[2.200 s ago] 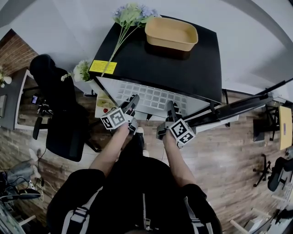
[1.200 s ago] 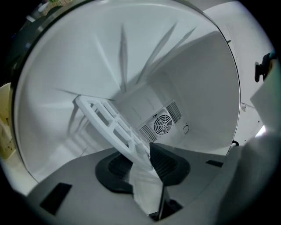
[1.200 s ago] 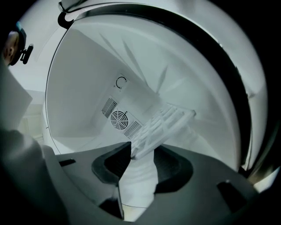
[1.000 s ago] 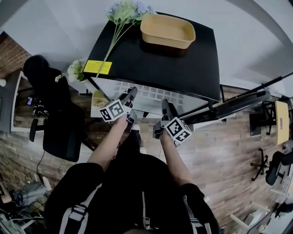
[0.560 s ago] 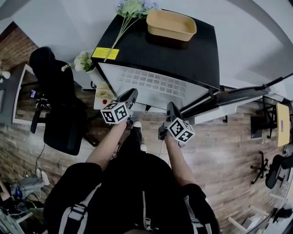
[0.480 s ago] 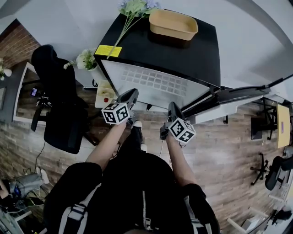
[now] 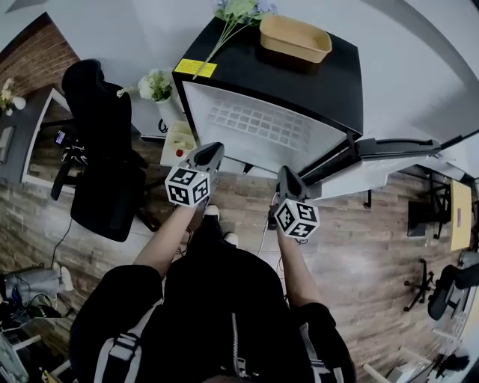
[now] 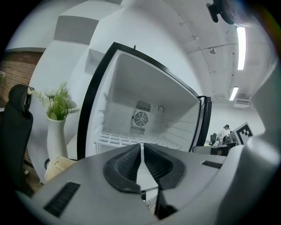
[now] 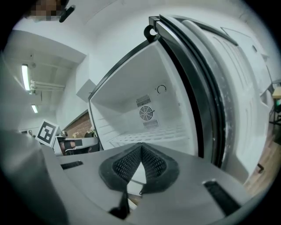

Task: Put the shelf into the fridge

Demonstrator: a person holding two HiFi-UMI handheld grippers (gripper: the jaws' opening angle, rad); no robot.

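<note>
A black mini fridge (image 7: 314,82) stands with its door (image 7: 389,152) swung out to the right. The white wire shelf (image 7: 254,123) lies flat inside it, also visible as the shelf (image 8: 127,141) in the left gripper view and the shelf (image 9: 151,133) in the right gripper view, below the rear fan (image 8: 140,118). My left gripper (image 7: 211,149) and right gripper (image 7: 287,173) hover side by side just in front of the opening, apart from the shelf. Both pairs of jaws are shut with nothing between them: left gripper (image 8: 142,148), right gripper (image 9: 140,147).
A tan tub (image 7: 294,39) and artificial flowers (image 7: 238,11) rest on the fridge top. A white vase of flowers (image 7: 156,86), a small cream box (image 7: 178,142) and a black office chair (image 7: 101,149) stand at the left. Wood-look floor lies below.
Both grippers have drawn back from the shelf's front edge, and the shelf now sits inside the fridge. The head view has shifted, so the fridge interior shows more.
</note>
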